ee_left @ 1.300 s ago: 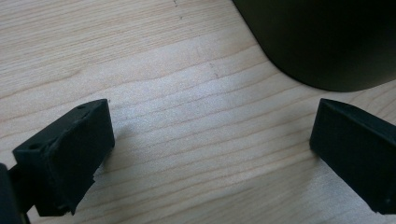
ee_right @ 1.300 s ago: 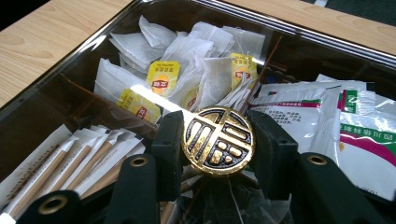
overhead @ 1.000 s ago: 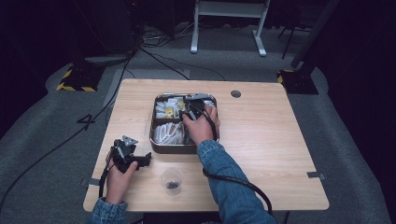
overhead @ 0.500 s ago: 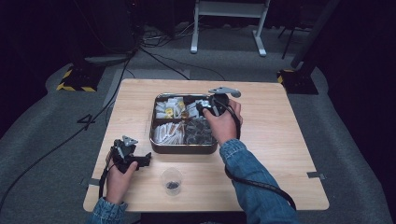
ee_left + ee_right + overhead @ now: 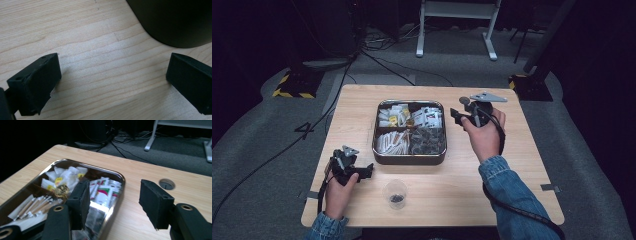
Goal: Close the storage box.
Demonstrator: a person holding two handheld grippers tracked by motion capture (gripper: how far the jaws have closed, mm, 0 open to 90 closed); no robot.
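A shiny, round-cornered metal tray [image 5: 409,159] sits in the middle of the pale wooden table [image 5: 512,195], split into compartments holding white sachets, printed packets, paper-wrapped sticks and dark wrapped pieces, while a small clear plastic cup [image 5: 396,194] with dark bits at its bottom stands just in front of it. The right claw [image 5: 455,116] hangs above the table beside the tray's right edge, its jaws having just been opening, spread with nothing between them. The left claw [image 5: 368,170] rests low by the tray's near left corner, spread wide over bare wood.

A wooden table [image 5: 522,165] bears a metal tray [image 5: 409,159] and a small cup [image 5: 396,194].
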